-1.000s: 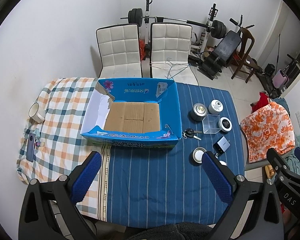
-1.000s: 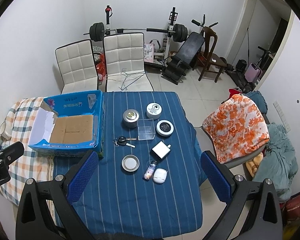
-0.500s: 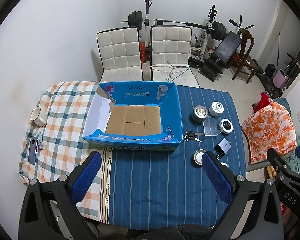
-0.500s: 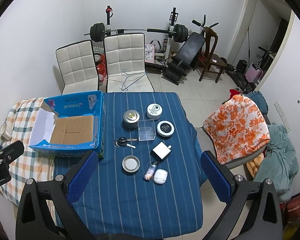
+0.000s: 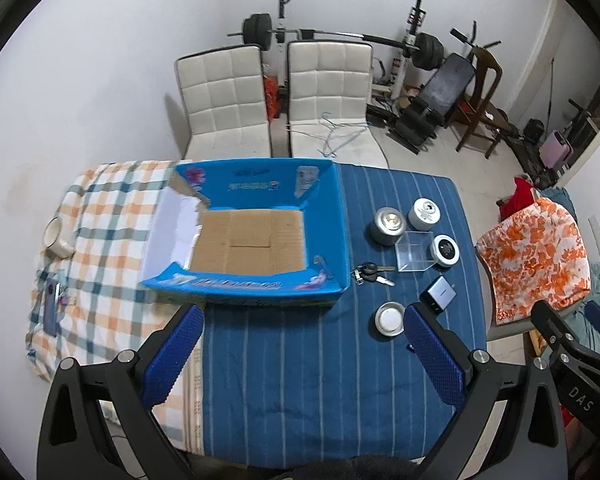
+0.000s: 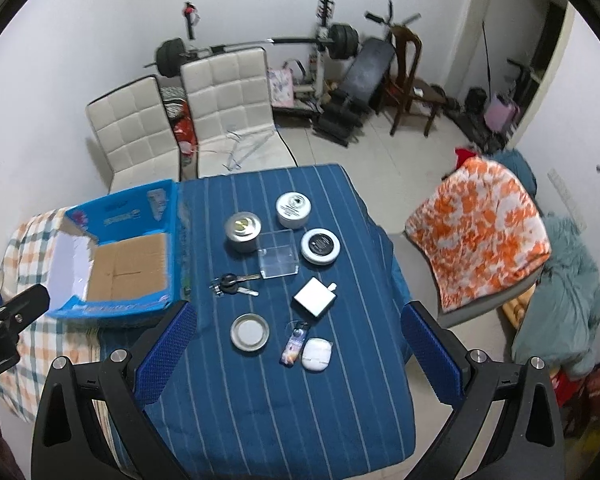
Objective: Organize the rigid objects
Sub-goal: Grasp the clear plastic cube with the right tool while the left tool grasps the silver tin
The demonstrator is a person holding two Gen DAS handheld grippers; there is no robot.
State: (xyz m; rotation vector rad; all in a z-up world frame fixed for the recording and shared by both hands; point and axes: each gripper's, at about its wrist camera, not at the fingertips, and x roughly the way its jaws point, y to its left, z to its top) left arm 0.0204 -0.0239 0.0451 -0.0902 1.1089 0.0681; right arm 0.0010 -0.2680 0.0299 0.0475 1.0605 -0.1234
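Left wrist view puts the left gripper point(image 5: 300, 340) at the bottom of the frame, its two blue-padded fingers point(image 5: 172, 354) spread wide apart with nothing between them, held high above the blue striped cloth point(image 5: 300, 380). Just above the fingers, centre frame, sits the blue cardboard box point(image 5: 324, 216), open at the top, its brown floor bare and its left flap white. Right of the box, on the striped cloth, lie the small items: a bunch of keys point(image 5: 370, 273) nearest the box, a metal tin point(image 5: 388, 225) and a white jar point(image 5: 424, 214) above them, a clear plastic cube point(image 5: 415, 251) beside a black-topped round tin point(image 5: 445, 250), a grey adapter point(image 5: 440, 294) and a shallow round lid point(image 5: 389, 319) close to the right finger. At the left of the frame, on the checked cloth point(image 5: 100, 220), a tape roll point(image 5: 58, 236) and a phone point(image 5: 52, 306) lie near the edge.

Right wrist view shows the right gripper point(image 6: 300, 344) likewise wide open and empty at the bottom of the frame, above the same cloth. Between its fingers and a little higher lie a white earbud case point(image 6: 317, 354), touching a small printed tag point(image 6: 294, 346), and the round lid to their left. The box sits at the left of this frame. Two white chairs point(image 6: 224, 100) and a barbell rack point(image 6: 260, 44) fill the upper part; an orange-patterned cover point(image 6: 480, 224) drapes a seat at the right.
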